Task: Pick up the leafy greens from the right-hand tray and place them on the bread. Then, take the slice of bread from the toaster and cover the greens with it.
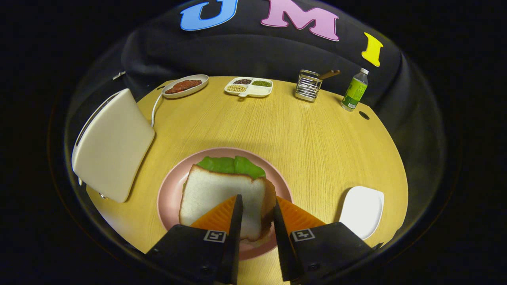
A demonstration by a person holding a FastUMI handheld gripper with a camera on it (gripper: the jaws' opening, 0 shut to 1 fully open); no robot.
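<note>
A white bread slice with a brown crust lies face up on the pink plate, covering the leafy greens, whose far edge sticks out beyond it. Whatever lies under the greens is hidden. My gripper hovers over the near right part of the slice. Its fingers stand a little apart: one crosses the slice's face and the other sits by its right crust, so neither squeezes it. The white toaster stands left of the plate. The white right-hand tray lies bare to the right of the fingers.
Along the table's far edge stand an oval dish of red meat, a divided dish of beans, a metal holder with a wooden handle and a green-labelled bottle. A white cable runs from the toaster.
</note>
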